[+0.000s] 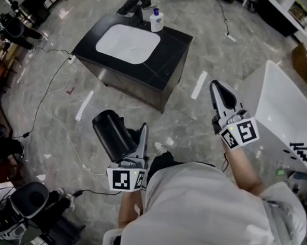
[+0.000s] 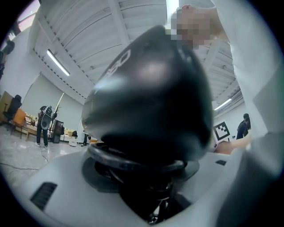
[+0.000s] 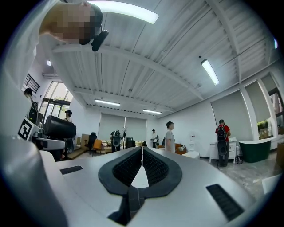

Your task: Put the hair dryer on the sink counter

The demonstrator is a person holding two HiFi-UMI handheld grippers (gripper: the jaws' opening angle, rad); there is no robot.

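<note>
The bulky black plastic hair dryer [image 1: 113, 135] is held up in the air, clamped in the left claw [image 1: 138, 140], and its rounded body fills the left gripper view. The pick-up looks done. What is left is the carry and the set-down: the black sink worktop [image 1: 165, 58] with its white oval basin [image 1: 128, 44] stands well apart, ahead of the person. A white bottle with a blue top [image 1: 156, 20] sits at its far edge (bare black surface shows beside the basin). The right claw [image 1: 217, 92] holds nothing, its jaws closed together.
</note>
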